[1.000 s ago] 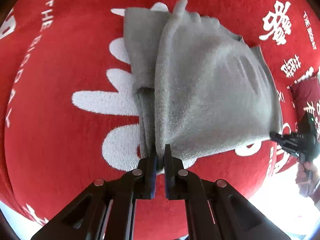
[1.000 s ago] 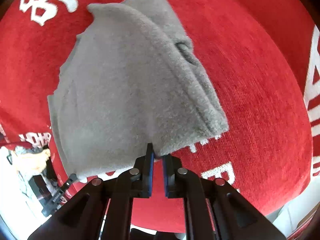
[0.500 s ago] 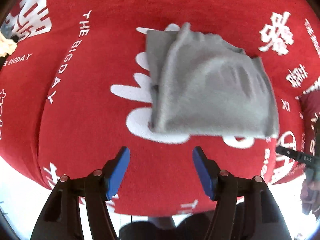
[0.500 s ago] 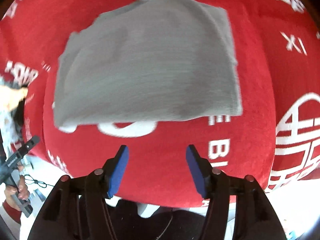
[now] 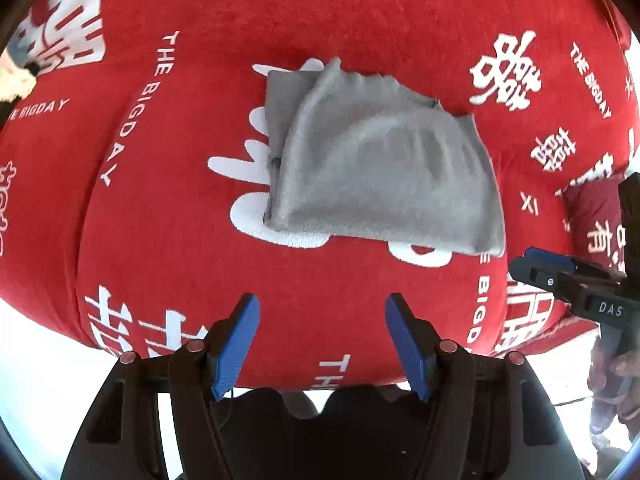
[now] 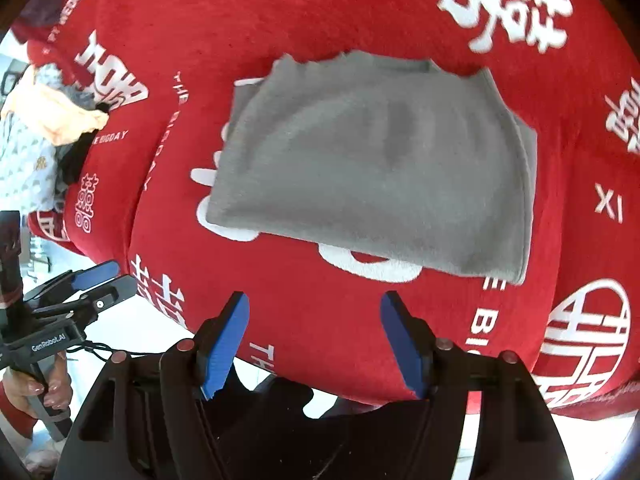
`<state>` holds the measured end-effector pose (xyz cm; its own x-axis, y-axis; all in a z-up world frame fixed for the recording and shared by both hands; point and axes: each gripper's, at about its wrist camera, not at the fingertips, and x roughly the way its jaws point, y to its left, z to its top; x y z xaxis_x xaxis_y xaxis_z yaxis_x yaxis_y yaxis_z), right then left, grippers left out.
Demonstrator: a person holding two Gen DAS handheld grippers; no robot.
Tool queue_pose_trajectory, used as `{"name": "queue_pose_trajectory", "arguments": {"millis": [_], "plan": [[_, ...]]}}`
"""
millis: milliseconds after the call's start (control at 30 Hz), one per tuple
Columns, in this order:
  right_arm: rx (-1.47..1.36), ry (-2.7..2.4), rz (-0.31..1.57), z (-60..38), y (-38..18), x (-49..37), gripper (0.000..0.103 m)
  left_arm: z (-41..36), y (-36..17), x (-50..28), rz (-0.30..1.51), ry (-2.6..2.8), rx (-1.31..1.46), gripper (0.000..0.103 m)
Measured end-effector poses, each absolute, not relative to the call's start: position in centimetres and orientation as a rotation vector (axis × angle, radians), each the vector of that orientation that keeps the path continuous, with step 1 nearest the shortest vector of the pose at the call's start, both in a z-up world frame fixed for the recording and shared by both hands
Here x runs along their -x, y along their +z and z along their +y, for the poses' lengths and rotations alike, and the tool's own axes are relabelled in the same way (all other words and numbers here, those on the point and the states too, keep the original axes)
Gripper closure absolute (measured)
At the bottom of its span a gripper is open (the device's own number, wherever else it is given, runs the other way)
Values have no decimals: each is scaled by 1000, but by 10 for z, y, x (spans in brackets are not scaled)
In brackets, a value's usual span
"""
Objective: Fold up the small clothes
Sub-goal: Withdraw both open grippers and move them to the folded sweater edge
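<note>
A grey fleece garment (image 5: 380,172) lies folded on the red printed cloth (image 5: 200,240), with a second layer showing at its left edge. My left gripper (image 5: 322,304) hangs above and short of its near edge, open, with nothing between the blue pads. In the right wrist view the same garment (image 6: 380,168) lies flat ahead. My right gripper (image 6: 314,300) is also clear of it; its jaws are opening and hold nothing. The right gripper (image 5: 528,262) shows at the left view's right edge. The left gripper (image 6: 108,278) shows at the right view's left edge.
The red cloth (image 6: 400,20) with white lettering covers the whole surface and drops off at the near edge onto a pale floor. A heap of other clothes (image 6: 52,120), peach and patterned white, sits at the far left. A person's hand (image 6: 40,392) holds the left gripper's handle.
Both grippers let go of the grey garment's near corners and opened. Both rose and pulled back, and the right one rolled. The garment now lies flat and folded.
</note>
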<state>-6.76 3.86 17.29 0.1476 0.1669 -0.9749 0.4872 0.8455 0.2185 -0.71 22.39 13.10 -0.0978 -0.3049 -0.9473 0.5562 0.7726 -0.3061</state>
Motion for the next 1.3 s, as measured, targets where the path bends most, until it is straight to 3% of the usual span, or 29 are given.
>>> {"name": "queue_pose_trajectory", "arguments": {"millis": [433,1300], "plan": [[-477,-291,1424,55,206,45,31,243,147,-8,1444,-705,-145,37],[-577,-350,1504,43,156,79,31,234,97,-15,1512,-595,-176,37]]}}
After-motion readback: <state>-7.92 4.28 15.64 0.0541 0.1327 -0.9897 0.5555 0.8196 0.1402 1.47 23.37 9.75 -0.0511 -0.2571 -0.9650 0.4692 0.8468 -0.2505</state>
